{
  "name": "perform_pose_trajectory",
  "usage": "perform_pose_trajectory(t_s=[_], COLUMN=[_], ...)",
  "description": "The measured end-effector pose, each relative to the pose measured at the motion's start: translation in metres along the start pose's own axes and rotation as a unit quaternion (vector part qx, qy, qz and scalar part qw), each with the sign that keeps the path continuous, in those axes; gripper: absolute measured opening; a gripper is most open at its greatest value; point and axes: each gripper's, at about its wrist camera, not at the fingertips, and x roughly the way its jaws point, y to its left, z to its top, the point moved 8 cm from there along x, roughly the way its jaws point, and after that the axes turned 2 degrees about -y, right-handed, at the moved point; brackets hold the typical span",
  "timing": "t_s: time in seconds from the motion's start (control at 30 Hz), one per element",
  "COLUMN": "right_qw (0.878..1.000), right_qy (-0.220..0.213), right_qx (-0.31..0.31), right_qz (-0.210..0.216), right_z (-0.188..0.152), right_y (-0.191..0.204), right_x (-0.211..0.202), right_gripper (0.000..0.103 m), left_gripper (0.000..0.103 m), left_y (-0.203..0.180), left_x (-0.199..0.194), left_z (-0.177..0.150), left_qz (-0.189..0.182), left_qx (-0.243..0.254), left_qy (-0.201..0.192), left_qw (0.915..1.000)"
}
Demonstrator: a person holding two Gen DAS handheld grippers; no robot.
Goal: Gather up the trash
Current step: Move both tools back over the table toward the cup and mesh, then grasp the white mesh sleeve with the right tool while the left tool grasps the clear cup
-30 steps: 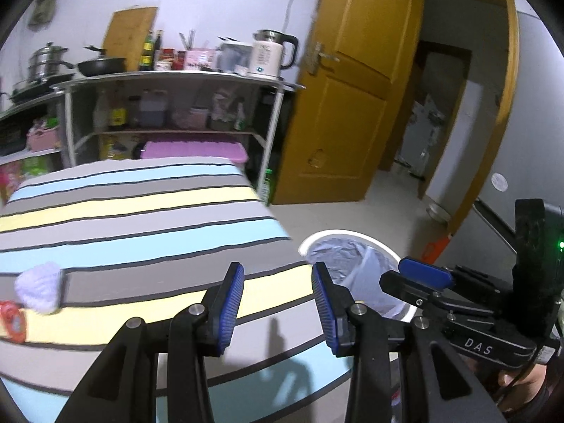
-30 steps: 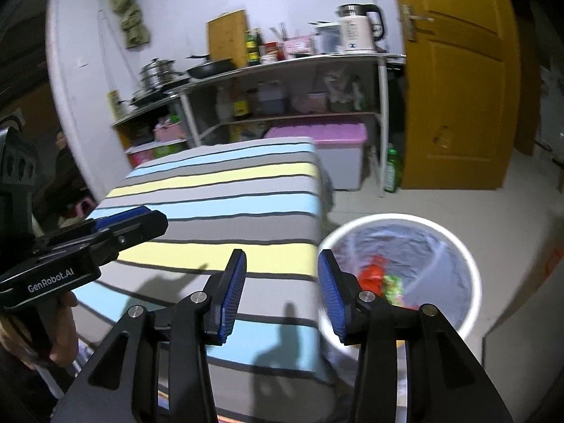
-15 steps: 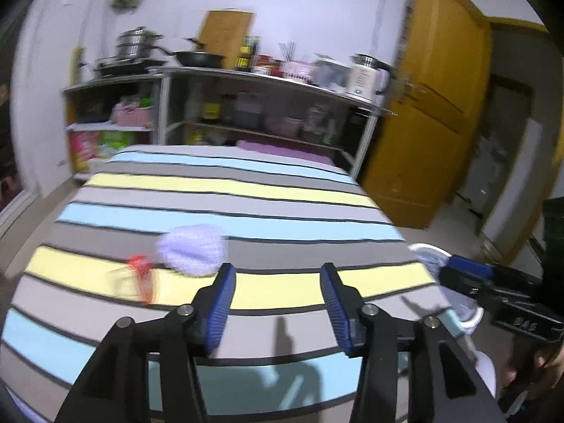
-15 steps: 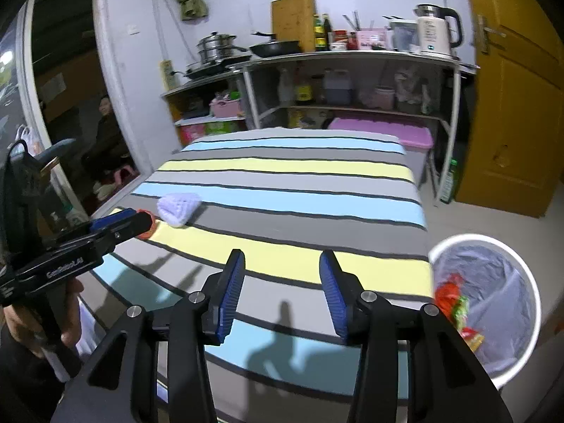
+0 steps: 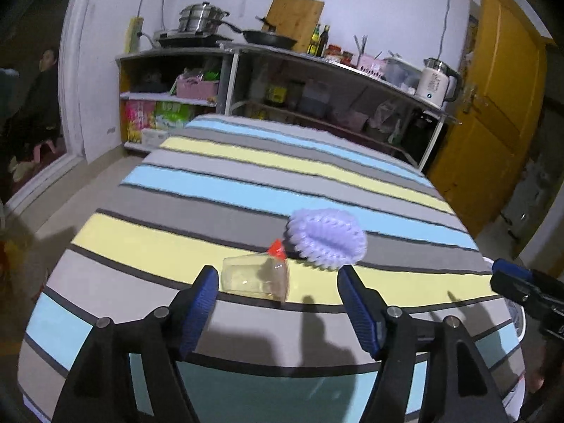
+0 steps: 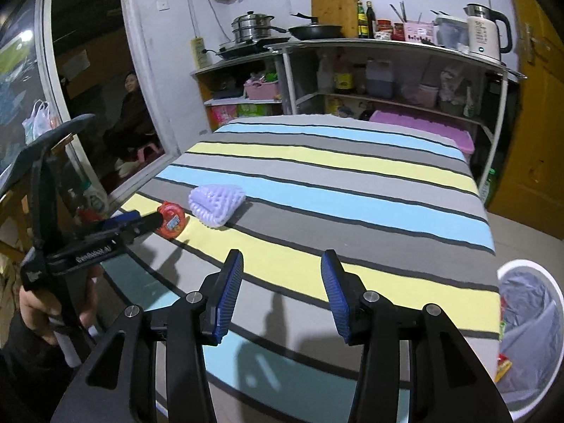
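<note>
A clear plastic cup with a red lid (image 5: 255, 276) lies on its side on the striped table (image 5: 246, 190), next to a pale purple foam fruit net (image 5: 326, 238). My left gripper (image 5: 278, 299) is open, its fingers on either side of the cup, just short of it. In the right wrist view the cup's red lid (image 6: 171, 219) and the net (image 6: 215, 203) lie at the table's left, with the left gripper (image 6: 141, 220) at the cup. My right gripper (image 6: 282, 290) is open and empty over the table's near edge. A white trash bin (image 6: 528, 320) with a grey liner holds trash at the right.
Metal shelves (image 6: 387, 70) with pots, bottles and a kettle (image 6: 484, 31) stand behind the table. A yellow door (image 5: 493, 105) is at the right. A person (image 6: 128, 112) sits beyond the doorway on the left. A pink box (image 6: 423, 127) lies under the shelf.
Both grippers swung left, away from the bin toward the table's left. The left gripper came up to the cup and opened wider. The right gripper stayed open and empty.
</note>
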Motion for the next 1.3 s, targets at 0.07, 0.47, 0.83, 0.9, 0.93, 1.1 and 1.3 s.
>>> perform_pose_trajectory(t_s=[0.07, 0.47, 0.83, 0.9, 0.93, 1.1, 1.3], right_qw=[1.000, 0.998, 0.994, 0.994, 0.994, 0.995, 0.996], right_qy=[0.003, 0.032, 0.057, 0.064, 0.063, 0.068, 0.053], right_qx=[-0.004, -0.042, -0.082, -0.082, -0.078, -0.066, -0.055], right_qz=[0.004, 0.033, 0.044, 0.039, 0.037, 0.036, 0.035], right_z=[0.002, 0.015, 0.024, 0.024, 0.025, 0.023, 0.025], right_y=[0.005, 0.040, 0.069, 0.069, 0.068, 0.063, 0.056], right_x=[0.007, 0.063, 0.114, 0.121, 0.125, 0.132, 0.120], right_gripper=[0.047, 0.048, 0.048, 0.047, 0.047, 0.018, 0.011], left_gripper=[0.069, 0.069, 0.056, 0.051, 0.047, 0.041, 0.040], left_y=[0.008, 0.022, 0.025, 0.025, 0.025, 0.024, 0.022], left_x=[0.008, 0.033, 0.035, 0.036, 0.036, 0.037, 0.037], left_z=[-0.003, -0.007, -0.007, -0.006, -0.006, -0.006, -0.004], left_qz=[0.006, 0.000, 0.008, 0.009, 0.012, 0.016, 0.013], left_qx=[-0.008, -0.031, -0.033, -0.035, -0.036, -0.034, -0.030], left_qy=[0.009, 0.044, 0.039, 0.039, 0.039, 0.039, 0.034], left_qw=[0.9999, 0.9985, 0.9986, 0.9986, 0.9985, 0.9986, 0.9989])
